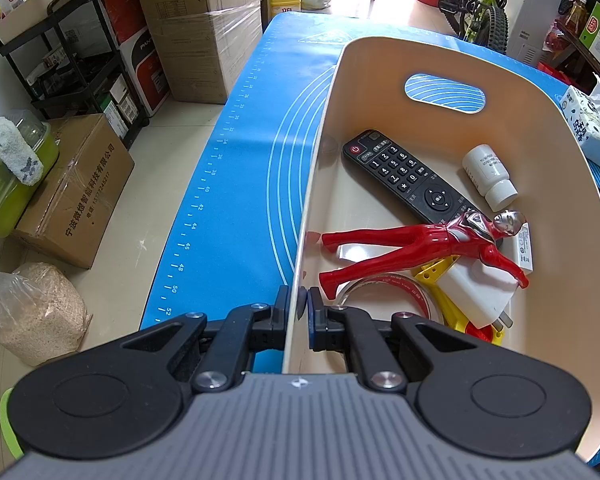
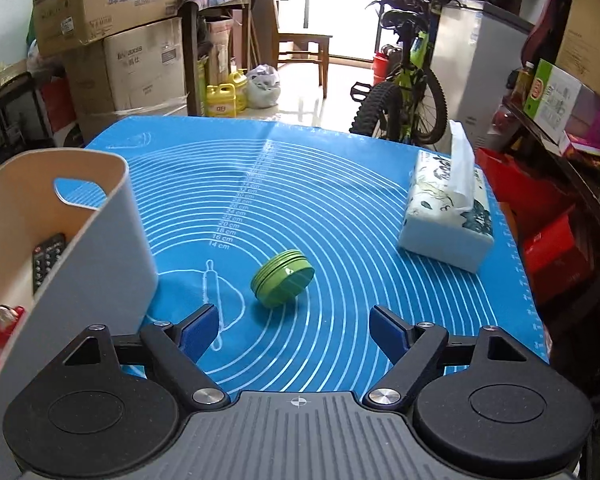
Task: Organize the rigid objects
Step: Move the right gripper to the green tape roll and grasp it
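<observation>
Tin (image 2: 283,283) (green) beyond spread right gripper (image 2: 296,330)

mat (image 2: 340,208): bright blue, printed with thin white concentric rings, ruler marks and a white rolling-pin outline
bin (image 1: 380,80): cream inside, pale grey outside in the right wrist view
remote (image 1: 404,176): black, white-marked keys, one red button at its far end
figure (image 1: 420,248): glossy red body, silver head and chest
bottle (image 1: 488,174): white, small dark print
charger (image 1: 476,296): plain white
yellow toy (image 1: 432,272): yellow with a red part
tape roll (image 1: 384,286): clear, red lettering
tin (image 2: 283,283): green, lighter lid face
tissue pack (image 2: 446,216): white with dark green leaf pattern
gripper pads (image 2: 388,330): dark blue on black fingers
</observation>
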